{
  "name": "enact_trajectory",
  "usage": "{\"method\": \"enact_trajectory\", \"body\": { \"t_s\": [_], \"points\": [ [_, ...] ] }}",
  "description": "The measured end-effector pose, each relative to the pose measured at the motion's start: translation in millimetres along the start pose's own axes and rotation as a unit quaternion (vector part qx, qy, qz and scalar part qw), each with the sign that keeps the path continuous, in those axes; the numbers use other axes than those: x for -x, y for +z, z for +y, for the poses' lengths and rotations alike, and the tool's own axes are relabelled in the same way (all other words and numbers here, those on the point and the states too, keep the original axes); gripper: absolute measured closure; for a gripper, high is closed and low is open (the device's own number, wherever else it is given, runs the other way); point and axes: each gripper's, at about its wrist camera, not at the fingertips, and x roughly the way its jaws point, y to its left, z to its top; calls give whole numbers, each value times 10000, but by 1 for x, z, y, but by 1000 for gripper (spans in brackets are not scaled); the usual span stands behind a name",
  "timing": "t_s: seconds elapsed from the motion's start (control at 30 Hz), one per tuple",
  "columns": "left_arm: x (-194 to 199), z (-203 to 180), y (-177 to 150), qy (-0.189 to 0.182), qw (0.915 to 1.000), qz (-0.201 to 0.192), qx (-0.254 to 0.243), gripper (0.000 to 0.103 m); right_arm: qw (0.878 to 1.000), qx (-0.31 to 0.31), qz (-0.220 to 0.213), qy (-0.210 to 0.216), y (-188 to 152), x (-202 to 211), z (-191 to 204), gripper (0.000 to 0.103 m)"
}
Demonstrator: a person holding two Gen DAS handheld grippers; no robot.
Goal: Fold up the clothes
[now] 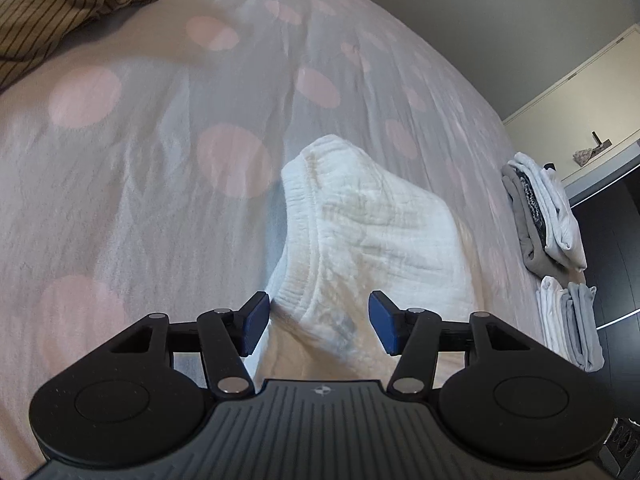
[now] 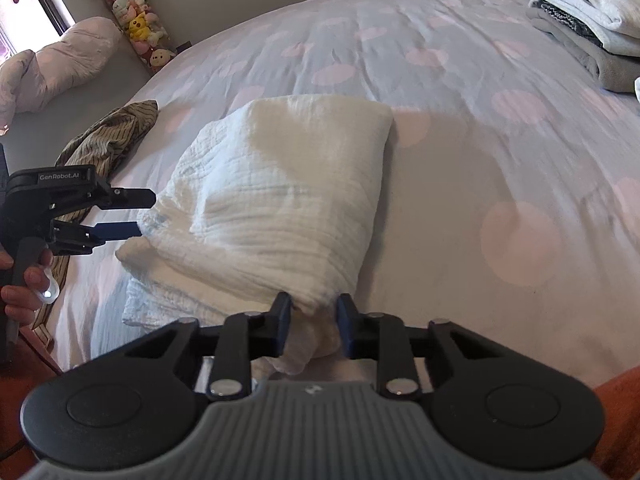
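Observation:
A white crinkled garment (image 2: 276,196) lies folded on the bed, also in the left wrist view (image 1: 360,236). My right gripper (image 2: 314,326) is shut on its near corner, which bunches between the blue pads. My left gripper (image 1: 318,322) is open, its pads astride the garment's waistband edge without pinching it. In the right wrist view the left gripper (image 2: 142,214) sits at the garment's left edge, jaws apart.
The bed has a pale cover with pink dots (image 2: 460,184). A striped brown garment (image 2: 108,140) lies at the left. Stacks of folded clothes (image 2: 584,20) sit at the far right, also in the left wrist view (image 1: 544,216). A pillow (image 2: 56,64) and plush toys (image 2: 140,20) are behind.

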Motion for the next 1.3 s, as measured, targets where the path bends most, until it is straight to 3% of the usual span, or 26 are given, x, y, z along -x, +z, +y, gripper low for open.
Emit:
{"method": "enact_trajectory", "body": {
  "t_s": [0.07, 0.13, 0.37, 0.4, 0.6, 0.67, 0.73, 0.8, 0.83, 0.9, 1.03, 1.17, 1.3],
  "points": [
    [0, -4, -1, 99, 9998, -14, -142, 56, 9999, 91, 69, -50, -1, -1, 3, 89],
    [3, -7, -3, 308, 9992, 3, -244, 84, 9994, 172, 234, -172, -1, -4, 6, 93],
    [-5, -10, -10, 983, 9930, 435, -498, 86, 9984, 202, 450, -261, -3, -9, 7, 94],
    [-8, -10, -10, 1051, 9919, 512, -499, 86, 9985, 192, 451, -240, -4, -8, 6, 103],
    [-10, -10, -10, 1175, 9905, 554, -450, 83, 9988, 129, 453, -112, -6, -4, 3, 102],
    [-5, -8, -10, 1205, 9907, 525, -343, 72, 9989, 108, 454, -70, -7, -3, 2, 98],
    [-1, -3, -10, 1353, 9891, 551, -169, 51, 9989, 87, 455, -27, -8, -1, 1, 97],
    [7, 3, -10, 1263, 9911, 429, 44, 52, 9991, 31, 432, 27, -8, 0, 0, 91],
    [12, 5, -9, 1119, 9933, 269, 100, 55, 9993, -67, 374, 76, -7, 1, -3, 75],
    [22, 7, -5, 833, 9963, -3, 193, 54, 9992, -264, 256, 175, -4, 3, -7, 59],
    [26, 5, 0, 374, 9987, -267, 216, 52, 9972, -655, 19, 372, 2, 7, -16, 54],
    [18, 5, 2, 140, 9994, -324, 24, 52, 9927, -1045, -217, 568, 8, 11, -26, 41],
    [12, 1, 5, -118, 9987, -501, -66, 52, 9857, -1433, -453, 762, 13, 15, -35, 35]
  ]
}}
